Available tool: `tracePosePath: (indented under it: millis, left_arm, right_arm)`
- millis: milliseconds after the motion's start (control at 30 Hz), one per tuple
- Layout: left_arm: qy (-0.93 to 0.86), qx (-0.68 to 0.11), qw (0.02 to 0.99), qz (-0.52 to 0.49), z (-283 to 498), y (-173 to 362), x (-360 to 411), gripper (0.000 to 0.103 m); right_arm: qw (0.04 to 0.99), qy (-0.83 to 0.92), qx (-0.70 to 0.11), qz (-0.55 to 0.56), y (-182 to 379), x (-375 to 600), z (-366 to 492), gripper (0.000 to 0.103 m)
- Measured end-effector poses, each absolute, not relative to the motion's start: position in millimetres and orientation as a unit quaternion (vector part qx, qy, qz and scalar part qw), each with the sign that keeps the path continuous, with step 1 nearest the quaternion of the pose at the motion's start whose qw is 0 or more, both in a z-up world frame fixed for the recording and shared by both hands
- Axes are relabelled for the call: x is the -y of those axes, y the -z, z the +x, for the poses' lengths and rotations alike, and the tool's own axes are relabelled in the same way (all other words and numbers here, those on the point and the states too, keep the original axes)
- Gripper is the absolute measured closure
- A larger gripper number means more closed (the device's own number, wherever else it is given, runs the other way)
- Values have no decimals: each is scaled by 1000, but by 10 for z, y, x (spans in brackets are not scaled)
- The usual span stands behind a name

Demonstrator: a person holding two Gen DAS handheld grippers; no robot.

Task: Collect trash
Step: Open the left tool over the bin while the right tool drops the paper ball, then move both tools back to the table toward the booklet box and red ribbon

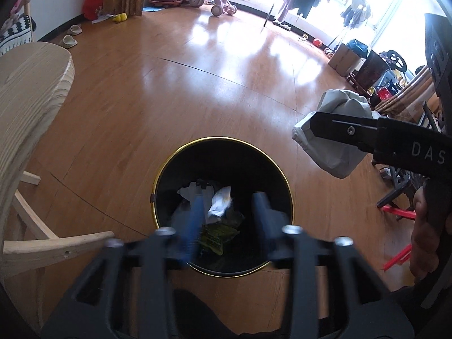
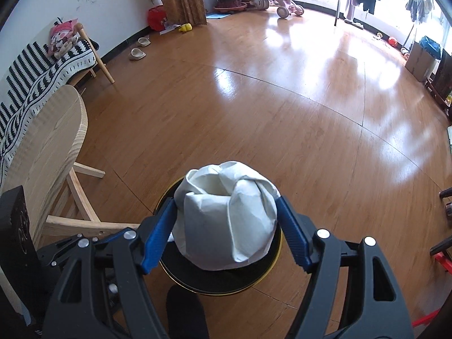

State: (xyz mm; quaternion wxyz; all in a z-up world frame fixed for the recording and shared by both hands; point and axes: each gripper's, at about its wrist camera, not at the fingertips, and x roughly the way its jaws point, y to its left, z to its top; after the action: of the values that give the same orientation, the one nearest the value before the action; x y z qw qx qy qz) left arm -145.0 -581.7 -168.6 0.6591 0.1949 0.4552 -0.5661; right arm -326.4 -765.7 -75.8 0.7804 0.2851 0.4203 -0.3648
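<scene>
A black trash bin with a gold rim [image 1: 282,175] stands on the wooden floor and holds white paper [image 1: 221,202] and a green-yellow wrapper [image 1: 216,236]. My left gripper [image 1: 228,206] is open and empty, right above the bin's mouth. My right gripper [image 2: 226,220] is shut on a crumpled white paper bag [image 2: 226,214] and holds it over the bin's rim [image 2: 278,250]. In the left wrist view the bag [image 1: 333,135] and the right gripper's finger [image 1: 344,131] sit to the right of the bin, above the floor.
A round wooden table [image 1: 25,90] with wooden legs stands close on the left [image 2: 50,138]. A striped bench [image 2: 42,67] lines the wall. Red bars and dark furniture [image 1: 398,212] stand at the right. Slippers [image 1: 69,41] and toys lie far off.
</scene>
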Motion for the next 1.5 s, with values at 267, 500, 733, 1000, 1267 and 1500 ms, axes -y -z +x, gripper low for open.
tracePosePath:
  millis: [267,500,733,1000,1267,1500]
  left_arm:
    - [565,-430,678,189,-1405,1497,5670,30]
    - [564,-412,693,177,-1315,1261,5431,24]
    - [550,-398,717,158,-1135,1041,5134,14]
    - [513,-381,757,136,-793,746,4615,11]
    - [418,-373,822,99,-155,389,3635,9]
    - [268,-384,882,44,667,212,2248,7]
  right_arm:
    - [780,361,-424,286,758,7641,-3221,32]
    - [783,356,-428,279,739,7621,-3165,31]
    - [782,368,-429,263,677,7543,-3056,17]
    - [795,355,-422,251,533,7324,-2772,15]
    - [841,281,-415,204,265,6591,-1918,15]
    - [881,174,-412,155,45,5500,-860,15]
